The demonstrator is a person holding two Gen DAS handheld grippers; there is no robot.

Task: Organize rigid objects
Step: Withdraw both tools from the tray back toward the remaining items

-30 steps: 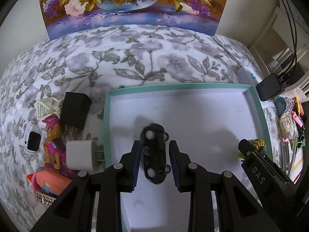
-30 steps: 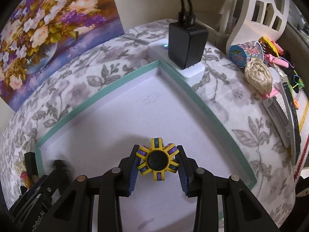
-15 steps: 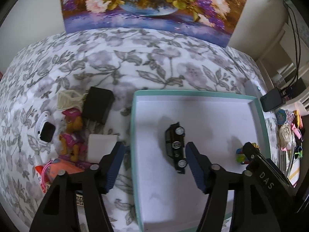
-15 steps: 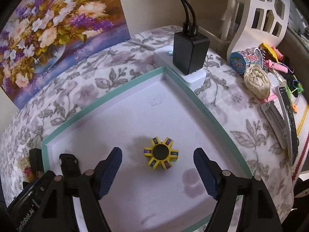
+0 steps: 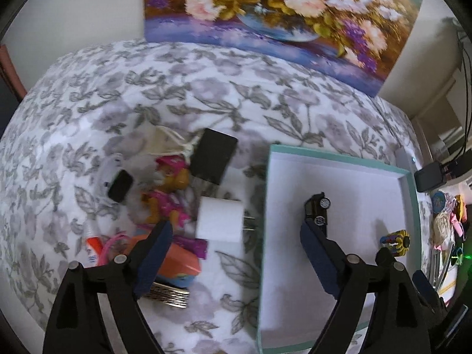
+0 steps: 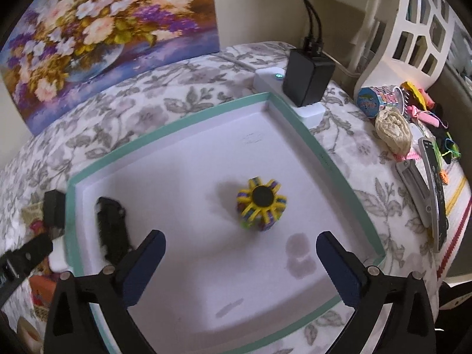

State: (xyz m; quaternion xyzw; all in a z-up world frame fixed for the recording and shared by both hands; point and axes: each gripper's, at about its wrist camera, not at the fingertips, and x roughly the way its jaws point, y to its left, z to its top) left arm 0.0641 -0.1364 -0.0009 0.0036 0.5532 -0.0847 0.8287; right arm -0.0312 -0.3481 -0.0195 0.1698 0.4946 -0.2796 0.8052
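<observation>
One floral bedspread (image 5: 206, 94), teal-rimmed tray (image 6: 333, 162), flower painting (image 5: 280, 8)

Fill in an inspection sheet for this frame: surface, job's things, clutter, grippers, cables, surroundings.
Surface: grey-and-white floral cloth.
Job's things: black toy car and yellow-and-purple ridged spinner toy lie in the teal-rimmed white tray; white plug cube, black adapter block and pink pup figure wait outside.
Clutter: hair clips and trinkets at the right edge.
Grippers: left gripper and right gripper opening, nothing between the jaws.
Cables: two black leads into a black charger.
Surroundings: flower painting, white lattice basket.
</observation>
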